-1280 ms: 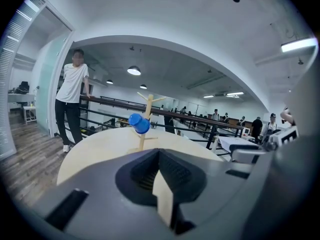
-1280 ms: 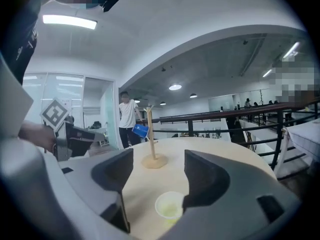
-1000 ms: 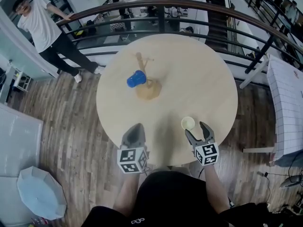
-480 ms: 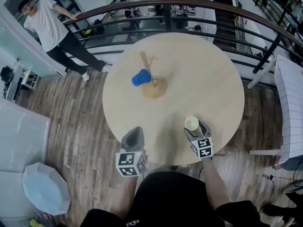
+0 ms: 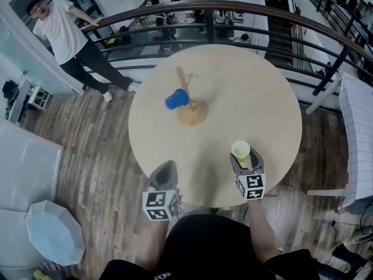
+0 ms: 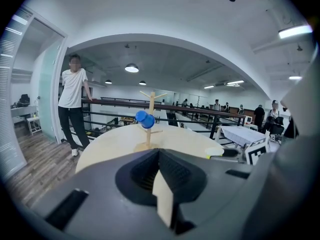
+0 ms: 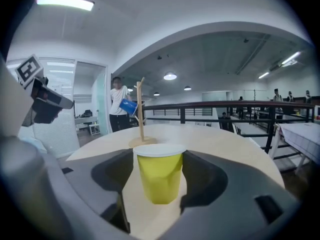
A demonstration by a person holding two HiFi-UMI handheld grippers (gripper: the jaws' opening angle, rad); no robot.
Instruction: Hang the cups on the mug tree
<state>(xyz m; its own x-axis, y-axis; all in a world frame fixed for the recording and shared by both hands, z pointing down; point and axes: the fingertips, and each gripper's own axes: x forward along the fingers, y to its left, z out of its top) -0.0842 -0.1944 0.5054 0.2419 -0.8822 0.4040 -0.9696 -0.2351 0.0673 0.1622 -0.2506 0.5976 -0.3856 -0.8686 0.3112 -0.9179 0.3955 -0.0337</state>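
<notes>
1. Yellow cup (image 7: 159,176): upright, rim up, on the table (image 5: 250,92), squarely between the jaws of the right tongs (image 5: 245,159) and at the near edge, closest to the person.
2. Right tongs: spread almost to the full but just now closing in, with the pads meeting the cup's sides at the rim. Not lifted yet, with the base still on the wood.
3. Blue cup (image 5: 176,98): already hung, tipped on a peg of the mug tree (image 5: 195,114). Well ahead of both tongs, ahead and to the left of the right pair, ahead and a little to the right of the left pair.
4. Mug tree: upright near the middle of the table, with bare pegs near the top, so seemingly room for a second cup.
5. Left tongs (image 5: 165,168): jaws pressed together with nothing between them, held at the near table edge, well to the left of the right tongs and taking no part.
6. Judged progress: about halfway, with one cup of the two in view hung.
7. Left to do, by the look of it: firm up the grip, lift the yellow cup, carry it ahead and leftward to the tree, slip it over a free peg, then let go.
</notes>
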